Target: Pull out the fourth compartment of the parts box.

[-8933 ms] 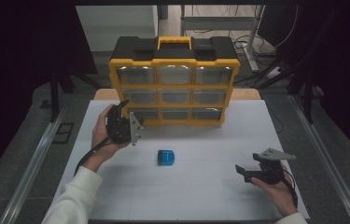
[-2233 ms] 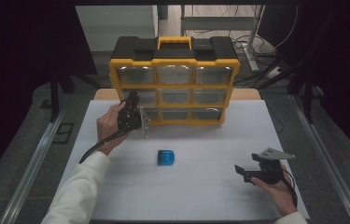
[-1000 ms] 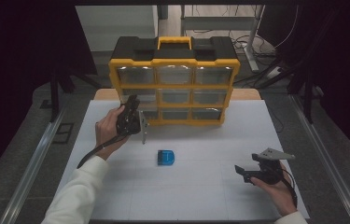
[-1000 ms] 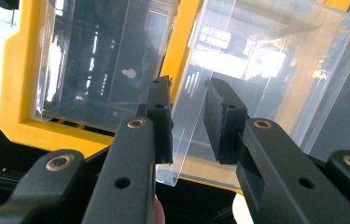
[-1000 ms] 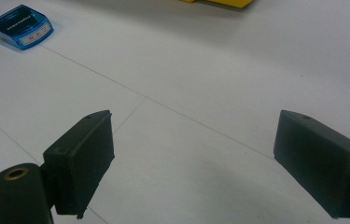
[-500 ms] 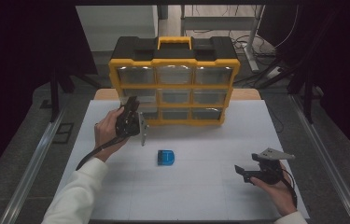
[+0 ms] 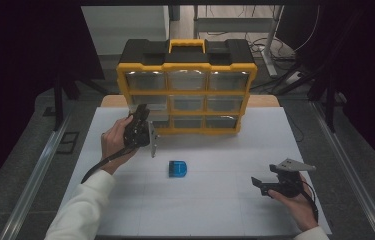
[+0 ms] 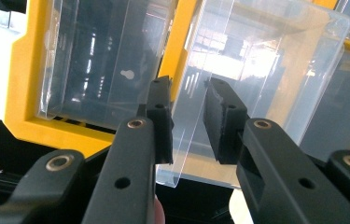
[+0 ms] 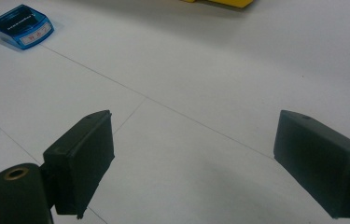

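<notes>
White table [image 7: 215, 210] — left claw [image 8: 186, 119] raised at clear drawer [image 8: 238, 70].

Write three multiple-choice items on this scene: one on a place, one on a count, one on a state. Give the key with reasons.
1. Where does the blue box lie?
A. On the white table, in front of the organizer
B. Inside a drawer
C. In the right gripper

2. How many drawers are in the organizer's top row?
A. Two
B. Three
C. Five

3. How do the right gripper's jaws stand?
A. Shut on the box
B. Wide open, nothing between them
C. Shut on a drawer

Key: 1 A, it rests on the table between the two hands. 2 B, three clear fronts side by side. 3 B, bare table shows between them.
</notes>
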The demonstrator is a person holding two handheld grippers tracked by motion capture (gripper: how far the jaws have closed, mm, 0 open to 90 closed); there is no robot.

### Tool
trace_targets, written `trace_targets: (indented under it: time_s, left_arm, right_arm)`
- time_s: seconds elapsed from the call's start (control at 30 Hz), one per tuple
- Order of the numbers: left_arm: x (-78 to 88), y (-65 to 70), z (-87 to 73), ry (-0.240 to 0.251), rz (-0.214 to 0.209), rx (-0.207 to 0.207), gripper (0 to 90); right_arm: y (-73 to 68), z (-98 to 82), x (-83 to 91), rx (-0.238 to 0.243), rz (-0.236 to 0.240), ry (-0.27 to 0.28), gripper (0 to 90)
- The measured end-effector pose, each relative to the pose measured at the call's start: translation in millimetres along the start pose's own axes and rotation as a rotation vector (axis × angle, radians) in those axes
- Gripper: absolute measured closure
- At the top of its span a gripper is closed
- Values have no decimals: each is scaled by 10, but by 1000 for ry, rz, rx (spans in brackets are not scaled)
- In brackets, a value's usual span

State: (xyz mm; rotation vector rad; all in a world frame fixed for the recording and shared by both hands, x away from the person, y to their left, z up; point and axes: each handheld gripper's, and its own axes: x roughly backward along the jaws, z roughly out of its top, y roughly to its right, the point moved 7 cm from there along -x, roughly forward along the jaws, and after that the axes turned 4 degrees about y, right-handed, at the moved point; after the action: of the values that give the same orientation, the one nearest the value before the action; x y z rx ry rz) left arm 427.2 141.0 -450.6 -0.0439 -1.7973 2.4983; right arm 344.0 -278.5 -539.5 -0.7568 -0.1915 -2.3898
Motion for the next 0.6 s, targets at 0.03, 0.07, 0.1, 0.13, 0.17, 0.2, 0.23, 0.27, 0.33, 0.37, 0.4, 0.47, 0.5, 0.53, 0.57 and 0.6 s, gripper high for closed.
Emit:
trace_targets:
  time_s: [0.03, 0.07, 0.1, 0.13, 0.17, 0.2, 0.23, 0.27, 0.33, 0.37, 0.4, 0.47, 0.5, 0.53, 0.57, 0.6]
  left_arm:
    - [3, 1, 0, 0, -2, 2, 732]
    - [5, 1, 0, 0, -3, 2, 732]
    - [7, 1, 0, -1, -4, 3, 732]
    - [6, 6, 3, 5, -3, 11, 732]
    - [10, 6, 4, 5, -2, 13, 732]
    - [13, 7, 4, 5, -2, 13, 732]
    - [17, 8, 5, 6, -2, 14, 731]
    - [23, 9, 4, 5, -3, 12, 732]
    - [33, 9, 4, 8, -3, 14, 731]
    - [38, 10, 5, 9, -3, 15, 731]
    - [43, 9, 5, 8, -3, 12, 731]
    - [49, 8, 6, 8, -5, 13, 731]
    - [51, 8, 7, 8, -5, 12, 731]
    - [57, 5, 5, 4, -6, 7, 732]
    - [59, 5, 5, 4, -6, 8, 732]
    - [62, 3, 5, 4, -6, 7, 731]
  right_arm:
    - [0, 0, -1, 0, 0, 0, 124]
    - [1, 0, -1, 0, 0, 0, 124]
    - [1, 0, -1, 0, 0, 0, 124]
    - [1, 0, 0, 0, 0, 0, 124]
    - [1, 0, 0, 0, -1, 0, 124]
    - [2, -1, 1, 0, -2, -1, 124]
    - [2, -1, 1, 0, -3, 0, 124]
    - [2, -1, 1, 0, -3, 0, 124]
    - [1, 0, 1, 1, -2, 0, 124]
    - [1, -1, 0, 1, -2, 0, 124]
    - [1, -1, -1, 1, -1, -1, 124]
    - [1, 0, -2, 1, 0, -1, 124]
    - [1, -1, -2, 1, -1, -1, 124]
    - [1, -1, -2, 1, -1, -1, 124]
    - [1, 0, -1, 2, -1, 0, 124]
    - [2, 0, -1, 1, -1, 0, 124]
